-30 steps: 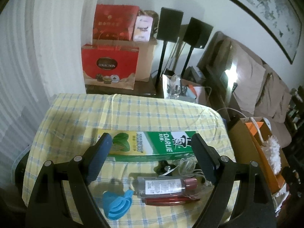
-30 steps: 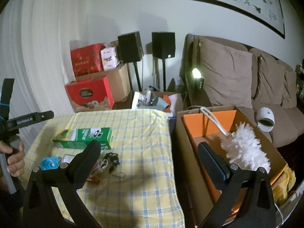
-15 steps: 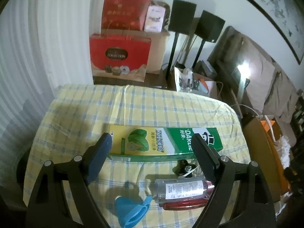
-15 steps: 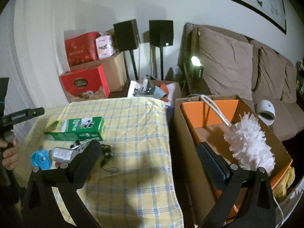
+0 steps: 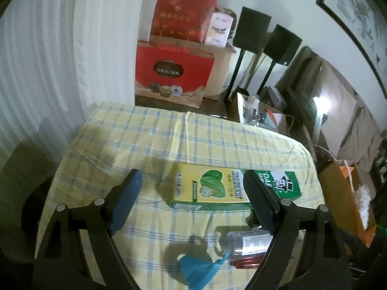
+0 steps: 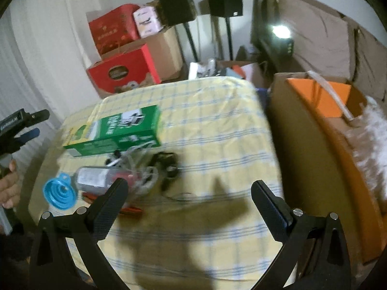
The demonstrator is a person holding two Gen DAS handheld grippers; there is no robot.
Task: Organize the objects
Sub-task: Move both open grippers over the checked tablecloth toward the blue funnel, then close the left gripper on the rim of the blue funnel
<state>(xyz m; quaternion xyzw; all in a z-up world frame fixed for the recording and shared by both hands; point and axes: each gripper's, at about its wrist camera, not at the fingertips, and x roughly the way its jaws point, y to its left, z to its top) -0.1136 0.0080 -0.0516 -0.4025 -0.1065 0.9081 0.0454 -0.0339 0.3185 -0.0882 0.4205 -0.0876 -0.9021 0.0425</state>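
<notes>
On the checked table (image 5: 150, 140), I hold both tongs (image 5: 192, 194) (image 6: 188, 200) wide and empty above the toothpaste box (image 5: 232, 188), ready to sort the clutter beside it.

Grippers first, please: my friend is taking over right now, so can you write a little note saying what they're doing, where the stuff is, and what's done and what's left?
Left gripper: open, holding nothing, above the table near the toothpaste box.
Right gripper: open, holding nothing, over the middle of the checked tablecloth.
Things: toothpaste box, blue funnel, clear bottle, a red item under it, and tangled cables all lie on the table. A cardboard box beside the table holds a white duster.
Done: nothing picked up from the table at this moment.
Left: every item on the table.
</notes>
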